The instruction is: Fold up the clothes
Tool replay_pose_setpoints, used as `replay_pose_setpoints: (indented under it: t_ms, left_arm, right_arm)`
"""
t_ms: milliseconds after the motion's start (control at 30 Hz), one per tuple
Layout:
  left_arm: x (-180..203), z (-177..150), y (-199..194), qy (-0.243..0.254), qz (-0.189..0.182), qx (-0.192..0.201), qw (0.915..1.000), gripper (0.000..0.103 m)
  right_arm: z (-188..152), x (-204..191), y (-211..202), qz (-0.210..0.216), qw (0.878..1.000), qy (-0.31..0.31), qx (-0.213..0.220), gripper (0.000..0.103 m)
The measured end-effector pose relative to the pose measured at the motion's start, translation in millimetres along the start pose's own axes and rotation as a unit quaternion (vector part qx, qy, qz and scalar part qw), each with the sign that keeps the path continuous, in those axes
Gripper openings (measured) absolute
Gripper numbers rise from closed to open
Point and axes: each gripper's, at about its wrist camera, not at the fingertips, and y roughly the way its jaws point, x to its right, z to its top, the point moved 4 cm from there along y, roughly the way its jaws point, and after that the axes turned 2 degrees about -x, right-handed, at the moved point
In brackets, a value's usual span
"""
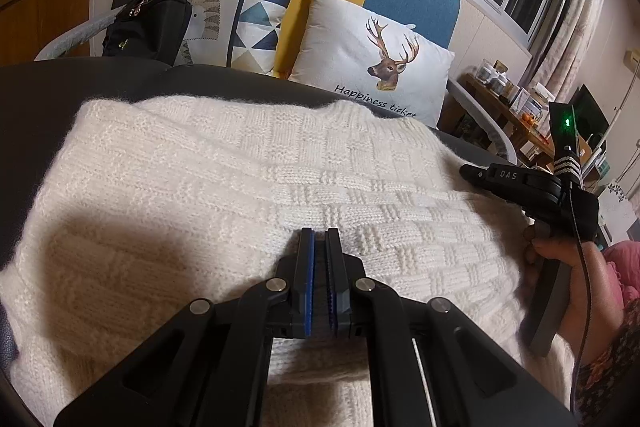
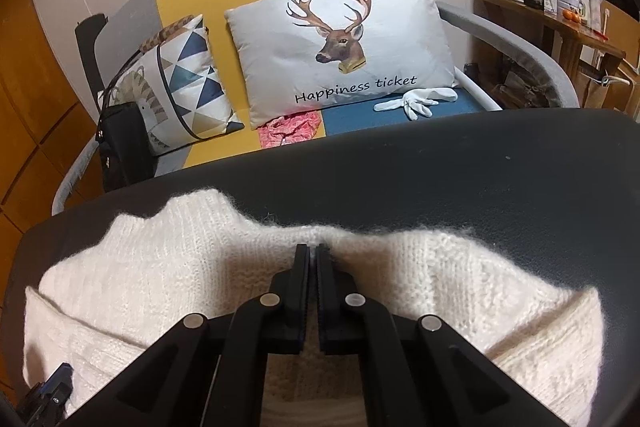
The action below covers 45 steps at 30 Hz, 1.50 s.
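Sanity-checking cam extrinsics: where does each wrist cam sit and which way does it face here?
Left wrist: on left gripper, jaws near-closed, looking across the white sweater toward the sofa; right gripper and the hand holding it show at right.
Right wrist: on right gripper, jaws near-closed at the sweater's far edge, facing the sofa; left gripper's tip shows bottom left.
Shared: sweater, dark table, deer pillow.

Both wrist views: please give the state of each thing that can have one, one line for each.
White knitted sweater: lies on the dark table, partly folded, rumpled at the far edge.
Left gripper: nearly shut, nothing between its fingers, above the sweater.
Right gripper: nearly shut, at the sweater's edge; a grip cannot be told.
White glove: lies loose on the sofa seat.
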Motion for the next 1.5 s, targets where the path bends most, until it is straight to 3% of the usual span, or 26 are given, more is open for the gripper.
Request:
replay_pose_setpoints:
  t_ms: [67,133,233,433,500,633,767,900,1067,1133,1233,1367,1500]
  left_arm:
    - [0.6,0.1,-0.3,-0.001,0.000,-0.001,1.0000,0.005]
    - [0.8,0.8,-0.5,-0.001,0.001,-0.002,1.0000,0.005]
    - [1.1,2.5,-1.9,-0.002,0.000,-0.004,1.0000,0.005]
    - [5.7,-0.2,-30.1,0.021,0.008,-0.035,0.9991,0.006]
    - [4.9,-11.6,-47.0,0.043,0.024,-0.045,0.9978,0.006]
    - [-0.2,-38.6,-74.7,0.038,0.006,-0.049,0.9981,0.009]
    - [0.4,-63.3,-76.1,0.058,0.022,-0.059,0.9963,0.013]
    - [-3.8,-75.6,-80.0,0.068,0.017,-0.056,0.9960,0.013]
    - [-21.4,-83.8,-90.3,0.094,-0.001,-0.059,0.9939,0.013]
    - [-27.9,-86.1,-95.2,0.096,-0.005,-0.058,0.9937,0.013]
    - [-31.3,-90.1,-101.2,0.100,-0.014,-0.058,0.9932,0.013]
    - [-18.0,-91.2,-107.8,0.113,0.013,-0.051,0.9922,0.013]
    - [-10.2,-96.7,-104.3,0.141,0.050,-0.038,0.9880,0.014]
  right_arm:
    - [-0.4,-4.7,-10.2,-0.001,1.000,-0.013,0.003,0.007]
    - [-6.5,-16.0,-39.0,0.015,0.999,-0.032,0.026,0.020]
    - [-25.4,-32.4,-77.1,0.077,0.995,-0.035,0.051,0.020]
    - [-87.8,-55.6,-103.9,0.105,0.994,-0.043,0.011,0.020]
    - [-108.6,-63.3,-112.9,0.114,0.992,-0.045,-0.002,0.020]
    - [-150.3,-78.6,-131.1,0.132,0.990,-0.050,-0.029,0.020]
    - [-176.6,-110.0,-127.4,0.148,0.984,-0.086,-0.039,0.020]
    - [-201.0,-127.7,-113.4,0.098,0.980,-0.166,-0.043,0.016]
    - [-207.1,-84.5,-127.8,0.057,0.988,-0.137,-0.040,0.016]
    - [-212.6,-62.0,-135.0,0.053,0.990,-0.126,-0.035,0.007]
    - [-216.8,-36.6,-142.3,0.051,0.994,-0.094,-0.028,0.006]
    - [-213.0,-37.8,-154.1,0.071,0.996,-0.058,-0.018,0.010]
    - [-208.4,-59.6,-164.4,0.053,0.993,-0.102,0.005,0.011]
